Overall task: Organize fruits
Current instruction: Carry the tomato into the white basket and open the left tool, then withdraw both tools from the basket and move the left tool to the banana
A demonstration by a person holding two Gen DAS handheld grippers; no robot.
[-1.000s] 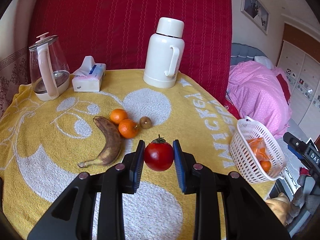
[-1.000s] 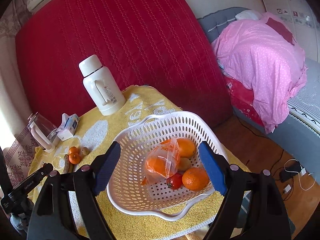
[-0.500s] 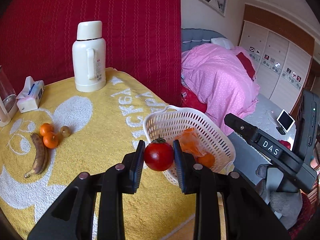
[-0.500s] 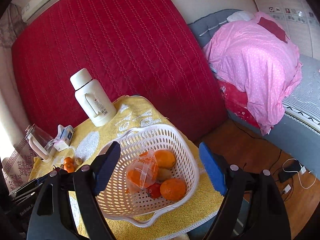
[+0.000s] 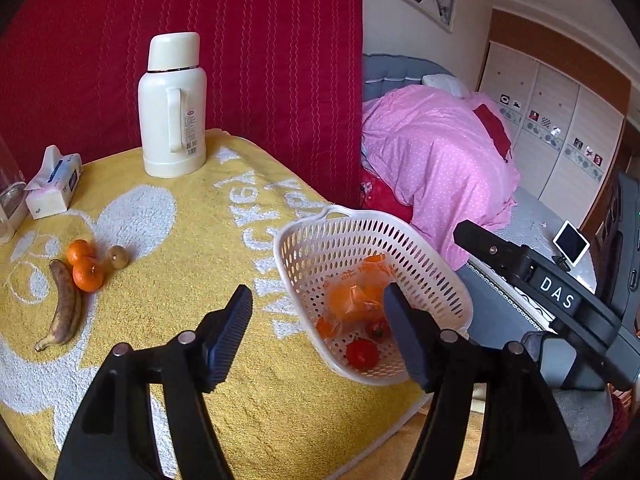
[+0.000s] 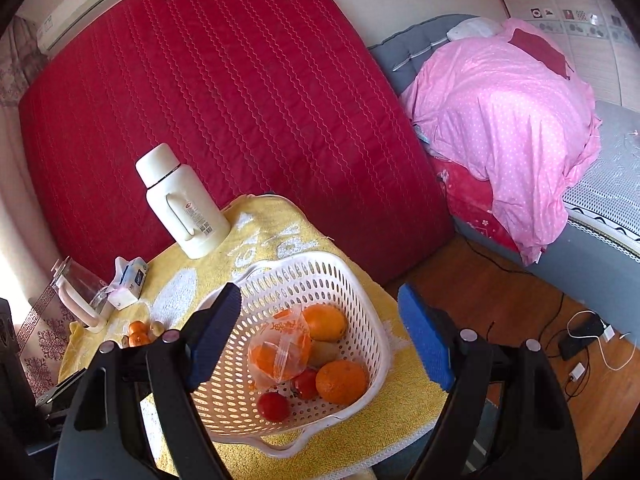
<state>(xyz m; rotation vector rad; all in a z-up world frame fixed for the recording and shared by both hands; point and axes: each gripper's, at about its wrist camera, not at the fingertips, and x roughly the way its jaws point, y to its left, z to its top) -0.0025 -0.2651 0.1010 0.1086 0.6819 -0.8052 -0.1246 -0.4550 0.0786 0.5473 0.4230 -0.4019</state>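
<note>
The white basket [image 5: 352,224] [image 6: 360,280] stands at the table's right edge. It holds a bag of oranges [image 6: 280,350], loose oranges [image 6: 341,376], a kiwi and two red tomatoes [image 5: 362,354] [image 6: 273,407]. My left gripper [image 5: 320,332] is open and empty above the basket's near left side. My right gripper [image 6: 320,332] is open and empty, hovering above the basket. On the yellow towel lie a banana [image 5: 66,308], two tangerines [image 5: 87,278] and a small brown fruit [image 5: 118,257].
A white thermos [image 5: 173,106] [image 6: 182,204], a tissue box [image 5: 54,188] and a glass kettle [image 6: 78,296] stand along the back by the red mattress [image 5: 200,40]. The other gripper's black body [image 5: 552,300] is at right. A pink-covered bed [image 6: 504,120] is beyond.
My left gripper opened and let go of the red tomato, which now lies in the basket. The right gripper drew back a little from the basket.
</note>
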